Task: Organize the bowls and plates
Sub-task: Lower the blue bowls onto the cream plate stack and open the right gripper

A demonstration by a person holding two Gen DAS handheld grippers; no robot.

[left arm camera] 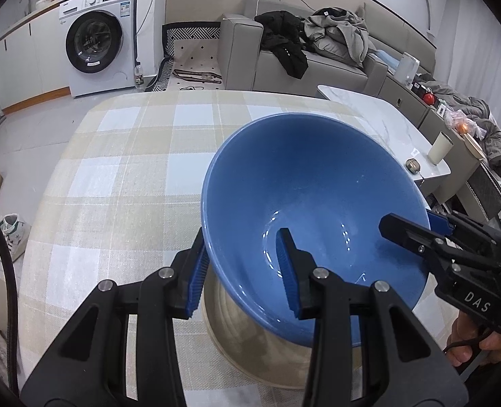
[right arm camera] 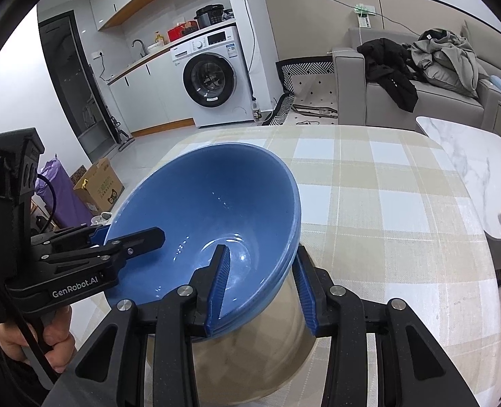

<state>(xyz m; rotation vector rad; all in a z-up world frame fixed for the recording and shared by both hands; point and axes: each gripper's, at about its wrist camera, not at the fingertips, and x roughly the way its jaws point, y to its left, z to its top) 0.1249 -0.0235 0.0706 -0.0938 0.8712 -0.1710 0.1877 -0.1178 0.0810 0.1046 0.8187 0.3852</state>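
Observation:
A blue bowl [left arm camera: 304, 183] is held above a beige plate [left arm camera: 250, 359] on the checked tablecloth. My left gripper [left arm camera: 247, 271] straddles the bowl's near-left rim, one finger inside, one outside, shut on it. My right gripper [right arm camera: 260, 285] grips the opposite rim the same way; it also shows in the left wrist view [left arm camera: 416, 234]. In the right wrist view the blue bowl [right arm camera: 216, 196] looks like two nested bowls, seen at the edge. The beige plate [right arm camera: 250, 363] lies under it. The left gripper shows there too [right arm camera: 128, 240].
The checked tablecloth [left arm camera: 131, 169] covers the table. A white marble side table [left arm camera: 396, 129] to the right holds a cream cup [left arm camera: 439, 148] and a small round object [left arm camera: 412, 165]. A sofa with clothes and a washing machine [left arm camera: 94, 40] stand beyond.

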